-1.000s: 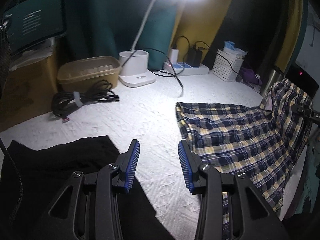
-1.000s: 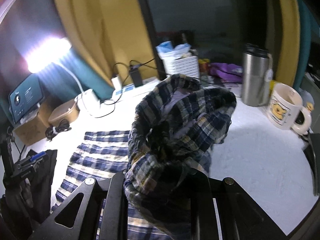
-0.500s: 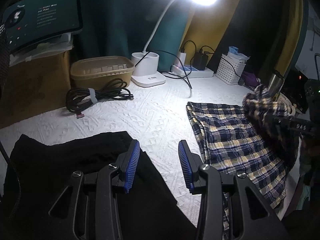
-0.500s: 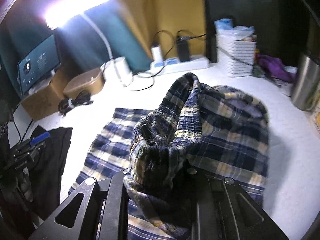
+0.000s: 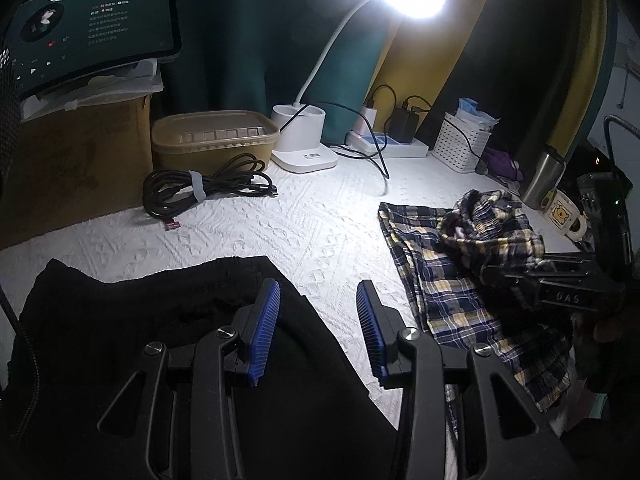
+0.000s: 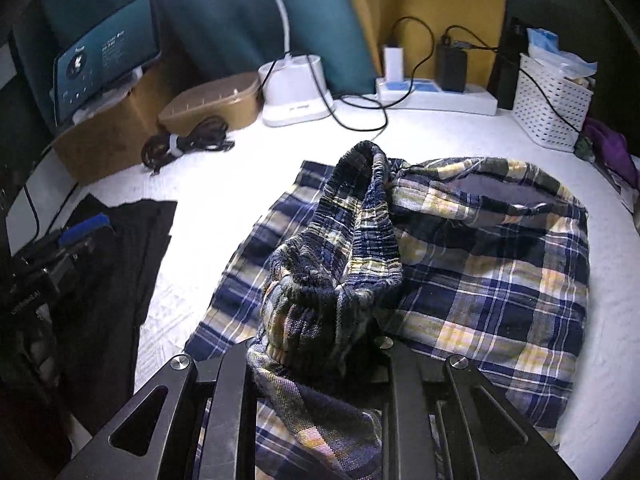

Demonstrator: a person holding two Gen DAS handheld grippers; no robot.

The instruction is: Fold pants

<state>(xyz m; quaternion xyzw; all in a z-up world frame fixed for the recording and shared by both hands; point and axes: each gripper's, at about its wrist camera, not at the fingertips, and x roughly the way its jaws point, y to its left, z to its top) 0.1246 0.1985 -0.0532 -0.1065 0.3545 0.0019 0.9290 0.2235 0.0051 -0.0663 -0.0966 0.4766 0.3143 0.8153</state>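
Tabletop (image 5: 280, 232), white and textured, carries everything here. Across its right side lie the plaid pants (image 6: 500, 280), partly doubled over, the lower layer flat on the cloth and the waistband end bunched on top. Left of them, apart across a strip of bare white, sits a black garment (image 5: 120, 320). The right hand-held gripper (image 6: 320, 344) is clamped tight on the elastic waistband, the gathered fabric bulging up between its fingers and hiding the tips. The left hand-held gripper (image 5: 318, 332) hovers wide open and holds nothing, its blue pads (image 5: 264, 332) over the black garment's edge, the pants off to its right. At the back stands a white lamp base (image 5: 300, 140), beside a coiled black cable (image 5: 204, 188).
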